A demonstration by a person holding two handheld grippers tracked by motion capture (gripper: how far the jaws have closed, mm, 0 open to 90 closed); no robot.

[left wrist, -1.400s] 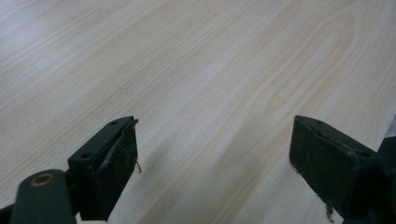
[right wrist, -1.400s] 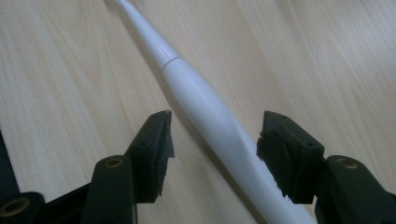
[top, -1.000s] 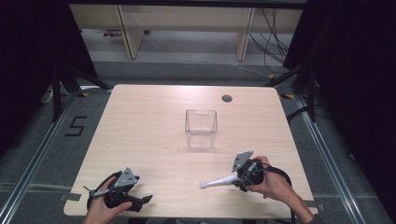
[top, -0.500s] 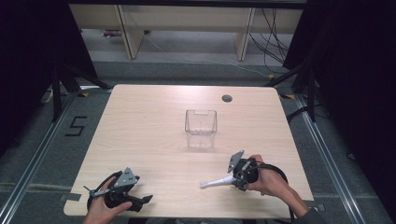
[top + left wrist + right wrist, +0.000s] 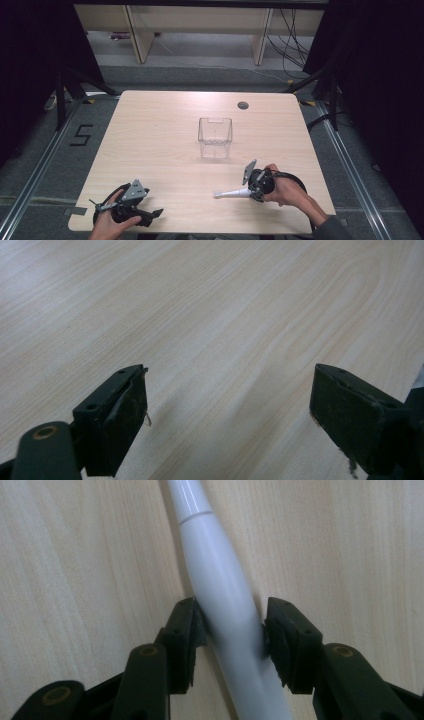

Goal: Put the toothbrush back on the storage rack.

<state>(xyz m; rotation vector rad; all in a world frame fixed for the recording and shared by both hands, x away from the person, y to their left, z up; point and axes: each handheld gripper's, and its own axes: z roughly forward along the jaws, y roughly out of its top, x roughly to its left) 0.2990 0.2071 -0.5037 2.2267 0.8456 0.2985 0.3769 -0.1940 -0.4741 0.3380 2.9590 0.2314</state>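
The table (image 5: 165,150) carries a clear bin (image 5: 215,137) at its middle, open side up, likely the place for whatever gets picked up. Near the front right edge lies a white handle (image 5: 232,193), flat on the wood. The right gripper (image 5: 232,630) has just been closing its fingers (image 5: 186,630) and now clasps the handle's thick end for a lift. The left gripper (image 5: 230,410) rests idle, fingers apart over bare wood.
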